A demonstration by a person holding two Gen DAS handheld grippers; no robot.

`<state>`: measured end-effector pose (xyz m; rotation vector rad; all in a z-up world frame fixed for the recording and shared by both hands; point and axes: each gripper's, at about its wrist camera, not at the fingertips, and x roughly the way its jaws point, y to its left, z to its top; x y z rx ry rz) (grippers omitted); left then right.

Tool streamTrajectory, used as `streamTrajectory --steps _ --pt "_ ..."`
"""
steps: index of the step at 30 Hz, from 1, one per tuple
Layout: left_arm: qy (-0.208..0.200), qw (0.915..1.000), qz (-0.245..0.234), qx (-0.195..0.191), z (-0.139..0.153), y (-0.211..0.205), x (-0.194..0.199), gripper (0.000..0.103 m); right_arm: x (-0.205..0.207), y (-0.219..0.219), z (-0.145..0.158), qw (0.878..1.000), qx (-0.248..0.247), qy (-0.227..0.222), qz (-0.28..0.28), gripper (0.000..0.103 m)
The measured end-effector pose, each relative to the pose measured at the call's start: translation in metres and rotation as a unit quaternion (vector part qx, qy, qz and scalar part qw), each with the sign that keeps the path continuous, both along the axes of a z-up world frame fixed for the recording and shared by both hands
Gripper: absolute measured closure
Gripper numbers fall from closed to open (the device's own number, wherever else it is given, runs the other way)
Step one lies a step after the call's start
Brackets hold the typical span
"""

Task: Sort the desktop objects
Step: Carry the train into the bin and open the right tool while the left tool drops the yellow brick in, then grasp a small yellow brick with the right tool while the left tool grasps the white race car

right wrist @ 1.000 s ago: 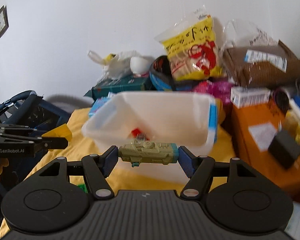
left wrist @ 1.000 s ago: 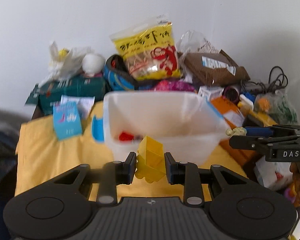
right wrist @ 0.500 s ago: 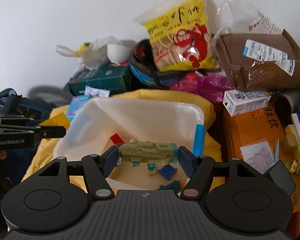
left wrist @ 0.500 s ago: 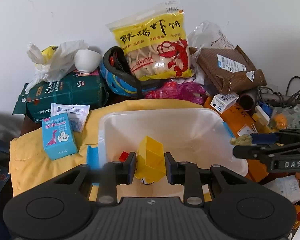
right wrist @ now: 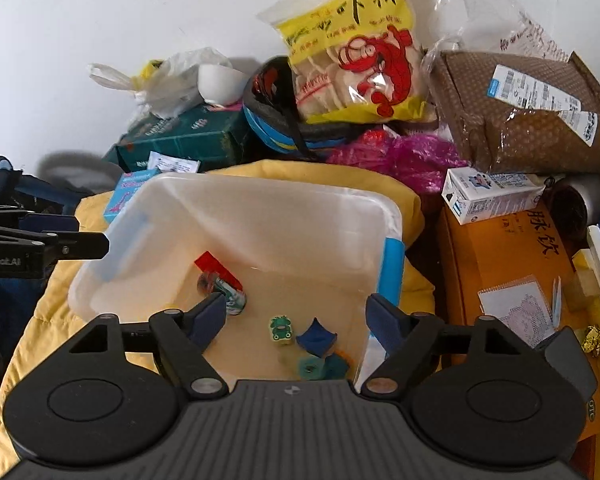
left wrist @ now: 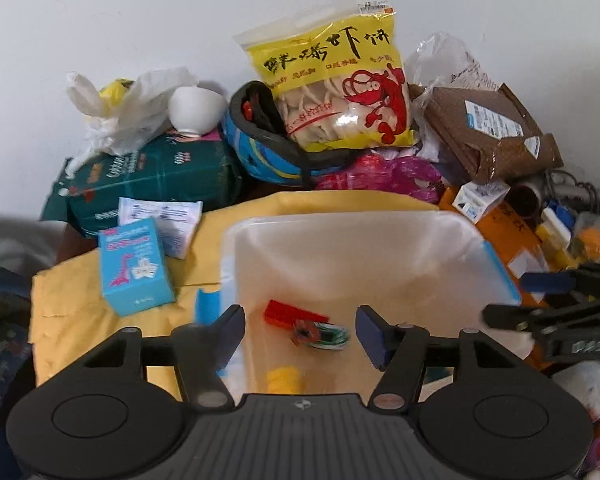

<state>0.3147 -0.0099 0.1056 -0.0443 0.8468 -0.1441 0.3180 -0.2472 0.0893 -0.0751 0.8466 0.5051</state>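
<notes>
A clear plastic bin [left wrist: 352, 236] [right wrist: 268, 200] with blue handles sits on a yellow cloth. My left gripper [left wrist: 300, 330] hangs open over its near left part, nothing between the fingers. Below it in the bin lie a yellow piece [left wrist: 283, 378], a red block [left wrist: 292, 312] and a green-white toy [left wrist: 326, 334]. My right gripper [right wrist: 296, 318] is open above the bin's near right part. Under it lie a green frog block [right wrist: 280, 328], a blue piece [right wrist: 316, 338] and teal pieces [right wrist: 312, 368]. The olive toy is not visible.
Clutter rings the bin: a shrimp-cracker bag [left wrist: 336, 76], a dark green pack [left wrist: 148, 184], a light blue box [left wrist: 134, 266], a brown parcel [right wrist: 516, 116], an orange box [right wrist: 512, 264] with a small white carton [right wrist: 488, 196], and a pink bag [right wrist: 404, 156].
Both grippers opened over the bin. The yellow piece left my left gripper and lies in the bin; the olive toy left my right gripper. Both views tilted down toward the bin.
</notes>
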Motion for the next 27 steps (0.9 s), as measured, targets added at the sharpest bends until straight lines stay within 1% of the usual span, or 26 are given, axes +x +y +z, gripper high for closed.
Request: streamTrajectory --steps 2,4,5,7,8,9,10,11,12,13,14,15,18,20,22,23,24,26,27 --pt "-0.011 0.9999 0.0 0.003 -0.002 0.006 -0.015 0.038 -0.022 -0.005 0.002 1.0 0.013 -0.021 0.014 0.023" --pt "-0.031 0.9995 -0.009 -0.001 -0.005 0.013 -0.038 0.038 -0.049 -0.011 -0.001 0.998 0.025 -0.041 0.031 0.023" --pt "-0.043 0.999 -0.013 0.001 -0.009 0.016 -0.054 0.036 -0.063 -0.013 -0.005 0.998 0.027 -0.049 0.04 0.023" --pt "-0.063 0.9978 -0.015 0.01 -0.022 0.021 -0.089 0.034 -0.093 -0.017 -0.022 0.997 0.021 -0.06 0.053 0.023" --pt "-0.07 0.9973 -0.016 0.015 -0.031 0.024 -0.106 0.034 -0.108 -0.019 -0.037 0.996 0.01 -0.061 0.056 0.023" --pt "-0.073 0.9971 -0.015 0.016 -0.043 0.027 -0.123 0.034 -0.118 -0.02 -0.05 0.997 0.0 -0.058 0.054 0.023" --pt "-0.07 0.9972 -0.017 0.018 -0.055 0.027 -0.138 0.034 -0.128 -0.02 -0.068 0.997 -0.015 -0.046 0.053 0.024" --pt "-0.066 0.9974 -0.016 0.023 -0.069 0.027 -0.152 0.034 -0.133 -0.02 -0.082 0.998 -0.025 -0.029 0.05 0.027" --pt "-0.057 0.9979 -0.015 0.028 -0.083 0.028 -0.165 0.034 -0.137 -0.021 -0.098 0.999 -0.031 -0.011 0.044 0.029" --pt "-0.039 0.9987 -0.015 0.028 -0.099 0.029 -0.175 0.034 -0.14 -0.022 -0.109 0.999 -0.036 0.001 0.041 0.034" --pt "-0.021 0.9993 -0.014 0.027 -0.111 0.031 -0.181 0.034 -0.141 -0.021 -0.12 0.998 -0.045 0.012 0.037 0.04" --pt "-0.006 0.9996 -0.011 0.027 -0.124 0.033 -0.187 0.034 -0.142 -0.021 -0.128 0.998 -0.051 0.02 0.033 0.042" --pt "0.017 0.9988 -0.015 0.044 -0.148 0.032 -0.196 0.034 -0.14 -0.019 -0.138 0.998 -0.054 0.027 0.028 0.044" --pt "0.02 0.9986 -0.022 0.043 -0.154 0.031 -0.195 0.034 -0.136 -0.015 -0.138 0.998 -0.054 0.024 0.03 0.044" --pt "0.015 0.9983 -0.032 0.047 -0.156 0.028 -0.191 0.034 -0.134 -0.01 -0.138 0.997 -0.058 0.015 0.039 0.048" --pt "0.012 0.998 -0.036 0.051 -0.157 0.026 -0.189 0.034 -0.133 -0.006 -0.138 0.997 -0.064 0.011 0.048 0.053" --pt "0.014 0.9979 -0.04 0.05 -0.158 0.024 -0.185 0.035 -0.132 -0.004 -0.142 0.996 -0.069 0.013 0.054 0.057" --pt "0.024 0.9979 -0.048 0.036 -0.163 0.021 -0.182 0.05 -0.129 0.0 -0.145 0.995 -0.072 0.022 0.06 0.074" --pt "0.027 0.9979 -0.052 0.028 -0.163 0.019 -0.18 0.056 -0.132 0.001 -0.147 0.995 -0.073 0.019 0.061 0.076"
